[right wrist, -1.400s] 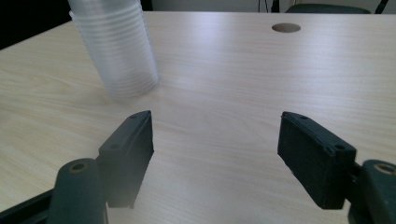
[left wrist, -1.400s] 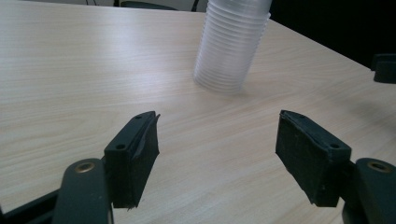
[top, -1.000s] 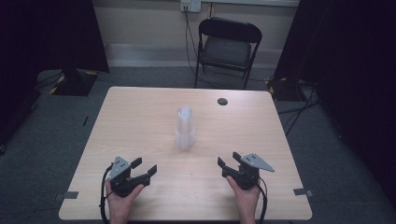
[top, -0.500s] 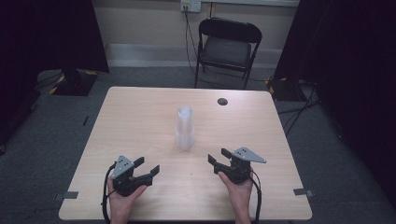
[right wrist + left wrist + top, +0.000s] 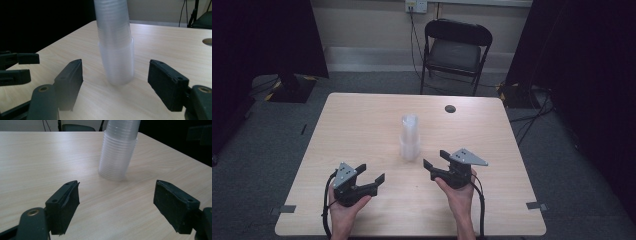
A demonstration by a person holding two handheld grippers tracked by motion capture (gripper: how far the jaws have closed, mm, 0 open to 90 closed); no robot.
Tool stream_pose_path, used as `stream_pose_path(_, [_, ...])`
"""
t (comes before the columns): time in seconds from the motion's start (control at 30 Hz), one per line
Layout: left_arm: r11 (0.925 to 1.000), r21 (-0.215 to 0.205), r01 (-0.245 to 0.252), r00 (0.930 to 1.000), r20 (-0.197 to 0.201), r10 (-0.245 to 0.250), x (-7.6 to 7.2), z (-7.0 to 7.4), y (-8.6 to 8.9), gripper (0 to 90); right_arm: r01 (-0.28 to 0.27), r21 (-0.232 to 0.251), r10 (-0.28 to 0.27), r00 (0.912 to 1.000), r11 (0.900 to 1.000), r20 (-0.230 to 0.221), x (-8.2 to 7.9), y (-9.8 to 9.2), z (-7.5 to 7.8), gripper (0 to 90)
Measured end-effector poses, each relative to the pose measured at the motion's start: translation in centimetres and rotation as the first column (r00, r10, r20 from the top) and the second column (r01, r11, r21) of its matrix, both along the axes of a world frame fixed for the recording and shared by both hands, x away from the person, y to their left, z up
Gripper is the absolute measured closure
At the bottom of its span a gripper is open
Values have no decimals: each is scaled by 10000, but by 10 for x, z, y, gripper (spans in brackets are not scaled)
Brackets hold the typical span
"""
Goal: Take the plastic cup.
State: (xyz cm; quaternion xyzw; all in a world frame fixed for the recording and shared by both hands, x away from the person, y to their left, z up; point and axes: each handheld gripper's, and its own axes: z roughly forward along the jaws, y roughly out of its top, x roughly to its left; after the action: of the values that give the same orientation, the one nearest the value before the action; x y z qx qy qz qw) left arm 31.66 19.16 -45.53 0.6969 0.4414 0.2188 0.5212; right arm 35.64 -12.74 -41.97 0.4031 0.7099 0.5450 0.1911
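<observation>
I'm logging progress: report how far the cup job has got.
Done: nothing visible; the cup stack stands whole and upright mid-table. In hand: both tools are open and empty; the right tool, whose jaws have just been opening, aims at the stack without touching; the left tool sits farther off. Left: gripping the stack and everything after.

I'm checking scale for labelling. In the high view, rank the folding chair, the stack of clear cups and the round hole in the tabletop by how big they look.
1. folding chair, largest, though it stands farthest from the camera.
2. stack of clear cups, tall and narrow, clearly smaller.
3. round hole, smallest, a small dark spot.
</observation>
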Motion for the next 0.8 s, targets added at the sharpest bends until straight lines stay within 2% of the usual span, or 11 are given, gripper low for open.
stream_pose_path(0.13, [10000,36,20,9999,166,-21,4,5,-2,204,-217,-165,221,9994,9996,264,10,9,10,268])
stream_pose_path(0.23, [9992,377,110,9997,196,-117,7,7,-5,204,-288,-217,294,9992,9993,264,14,13,10,256])
stream_pose_path(0.33, [9991,430,64,9996,285,-76,2,7,-6,204,-450,-210,453,9989,9988,149,24,19,10,253])
stream_pose_path(0.47, [9990,384,207,9993,295,-219,-2,3,-9,203,-555,-418,563,9983,9976,175,34,27,10,231])
stream_pose_path(0.63, [9989,424,210,9997,143,-216,-3,1,-9,204,-534,-367,542,9983,9979,229,45,32,12,215])
stream_pose_path(0.73, [9986,373,367,9990,241,-376,-4,2,-10,196,-508,-314,515,9984,9982,223,50,34,11,214])
stream_pose_path(0.8, [9988,191,452,9984,338,-458,-5,2,-10,185,-562,-300,568,9982,9980,204,56,37,10,212])
